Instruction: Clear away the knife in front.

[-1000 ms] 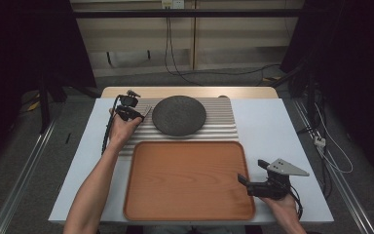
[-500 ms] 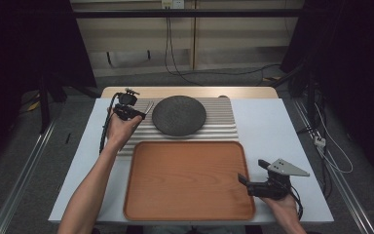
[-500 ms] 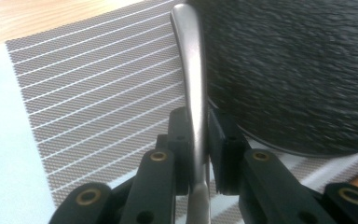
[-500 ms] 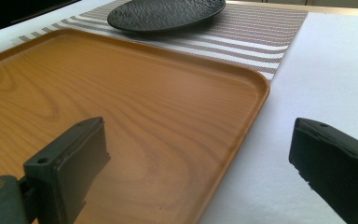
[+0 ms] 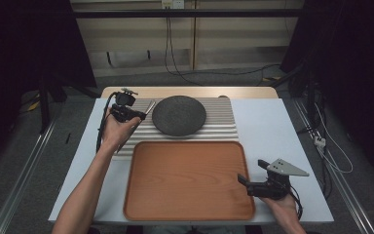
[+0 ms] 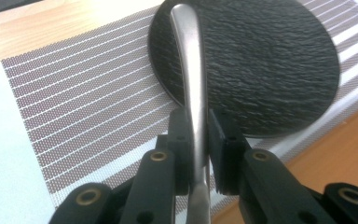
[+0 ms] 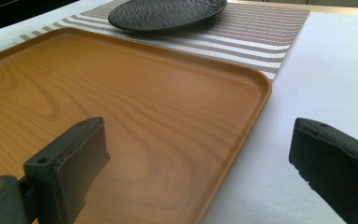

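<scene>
My left gripper [image 5: 137,115] is at the back left of the table, shut on the handle of a silver metal utensil [image 5: 149,106]. In the left gripper view the utensil's handle [image 6: 191,70] runs up between the jaws of the left gripper [image 6: 198,140] and over the edge of a round black textured plate [image 6: 270,60]. Its working end is hidden. The black plate [image 5: 179,115] lies on a striped placemat [image 5: 219,122]. My right gripper [image 5: 246,183] is open at the right front edge of a wooden tray [image 5: 190,180], with nothing held. Seen from the right gripper [image 7: 205,154], its jaws straddle the tray's rim [image 7: 256,88].
The striped placemat [image 6: 84,102] covers the back middle of the white table [image 5: 277,126]. Beyond it is a wooden strip [image 5: 190,91]. The black plate [image 7: 168,11] and the placemat [image 7: 261,32] lie past the tray in the right gripper view. Cables run across the floor behind.
The left hand and its forearm have shifted slightly with the utensil still held. The right gripper has not moved.
</scene>
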